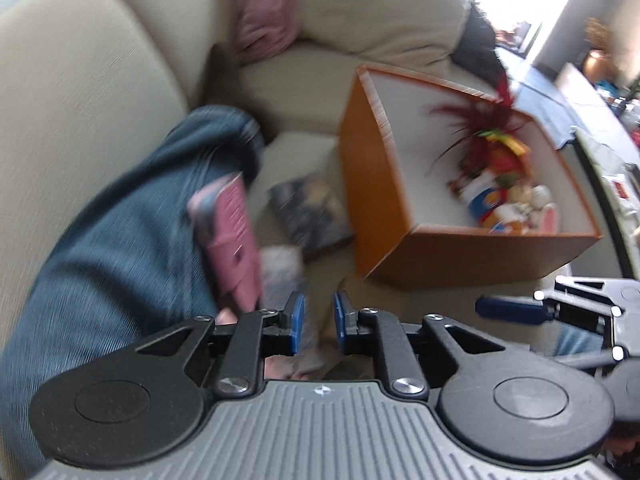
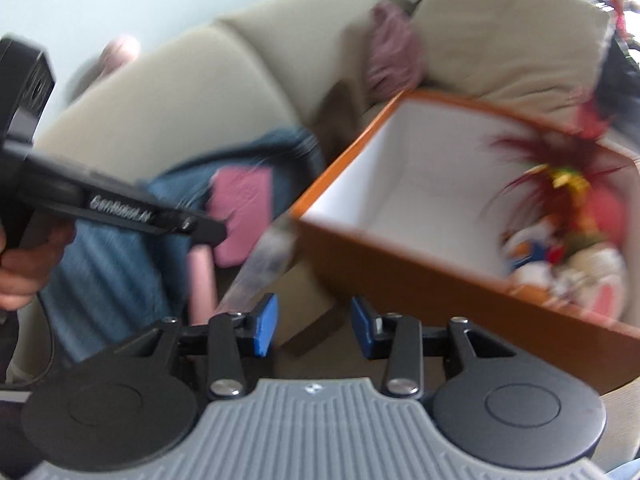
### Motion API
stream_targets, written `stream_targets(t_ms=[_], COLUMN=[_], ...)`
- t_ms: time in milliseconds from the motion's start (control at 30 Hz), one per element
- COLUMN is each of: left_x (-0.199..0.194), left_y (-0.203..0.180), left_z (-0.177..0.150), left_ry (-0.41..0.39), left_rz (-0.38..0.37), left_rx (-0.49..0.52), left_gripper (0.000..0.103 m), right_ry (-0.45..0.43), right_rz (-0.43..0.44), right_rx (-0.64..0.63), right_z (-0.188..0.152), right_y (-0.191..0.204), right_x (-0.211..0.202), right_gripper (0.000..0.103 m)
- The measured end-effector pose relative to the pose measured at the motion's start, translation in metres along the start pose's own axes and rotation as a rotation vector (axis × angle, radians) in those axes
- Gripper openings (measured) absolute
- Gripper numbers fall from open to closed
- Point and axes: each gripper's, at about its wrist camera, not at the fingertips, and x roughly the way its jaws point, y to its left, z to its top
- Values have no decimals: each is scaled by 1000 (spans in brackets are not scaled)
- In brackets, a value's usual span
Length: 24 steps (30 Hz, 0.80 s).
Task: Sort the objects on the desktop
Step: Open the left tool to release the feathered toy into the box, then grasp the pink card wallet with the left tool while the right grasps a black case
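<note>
Both tools are seen with their blue rubber-faced fingers parted and nothing held between them: the left tool [image 1: 319,322] shows a narrow gap, the right tool [image 2: 313,326] a wider one. An orange box [image 1: 452,258] with smooth card walls and a white lining is seen resting on the cream woven-fabric sofa [image 1: 92,92], and soft toys [image 1: 506,196] topped by dark red feathers [image 1: 476,118] are piled in its far corner. A pink book [image 1: 234,240] is seen leaning against blue denim [image 1: 120,248], with a dark glossy book [image 1: 308,212] lying flat between it and the box. A crumpled pink cloth [image 1: 264,12] is lodged between the sofa cushions. Edges are blurred throughout.
</note>
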Motion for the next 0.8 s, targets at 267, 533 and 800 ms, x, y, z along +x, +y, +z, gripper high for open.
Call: stream_targets(t_ms=[267, 533, 800], left_x=[16, 19, 16], left_y=[4, 1, 5], left_z=[-17, -21, -18], left_ry=[16, 21, 0], left_rz=[47, 51, 93], left_rx=[7, -3, -5], left_gripper=[20, 20, 22], right_ry=[88, 146, 177], right_rz=[19, 27, 5], right_rx=[-39, -91, -114], right_z=[-9, -18, -18], right_y=[31, 51, 60], right_x=[35, 51, 64], right_gripper=[44, 49, 49])
